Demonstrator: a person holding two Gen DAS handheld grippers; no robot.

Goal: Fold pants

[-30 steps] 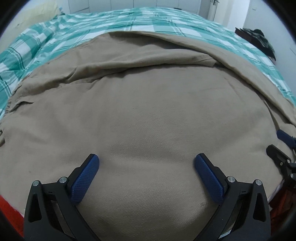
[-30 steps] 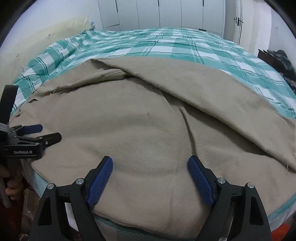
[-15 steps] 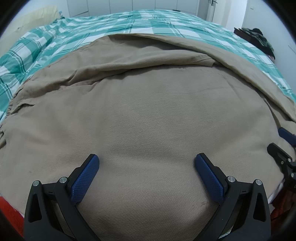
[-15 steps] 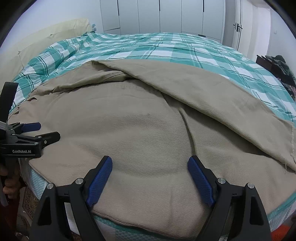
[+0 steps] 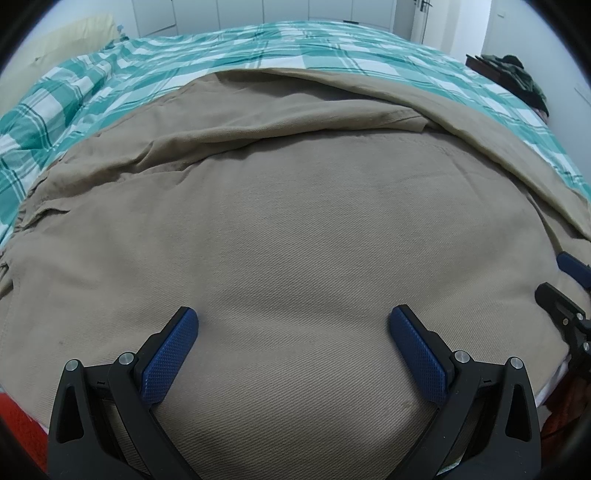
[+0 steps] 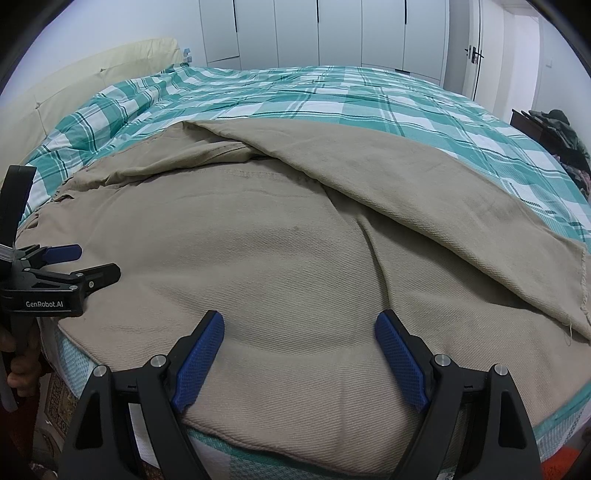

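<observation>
Tan pants [image 5: 295,229] [image 6: 280,251] lie spread over the near end of a bed, one leg folded diagonally across toward the right. My left gripper [image 5: 293,325] hovers over the near part of the fabric, open, with nothing between its blue pads. My right gripper [image 6: 299,328] stands open too, just above the pants' near edge at the mattress rim. Each gripper shows in the other's view: the left gripper [image 6: 85,264] at the far left edge, the right gripper's fingers [image 5: 561,295] at the far right edge.
A green and white checked cover [image 6: 369,99] spreads over the bed beyond the pants. White wardrobe doors [image 6: 332,33] line the far wall. Dark clothes [image 6: 561,133] are piled at the right. A cream headboard [image 6: 85,85] runs along the left. A person's hand [image 6: 22,369] holds the left gripper's handle.
Both cameras tilt slightly so more of the bed and far wall shows. The pants and both grippers' openings look the same.
</observation>
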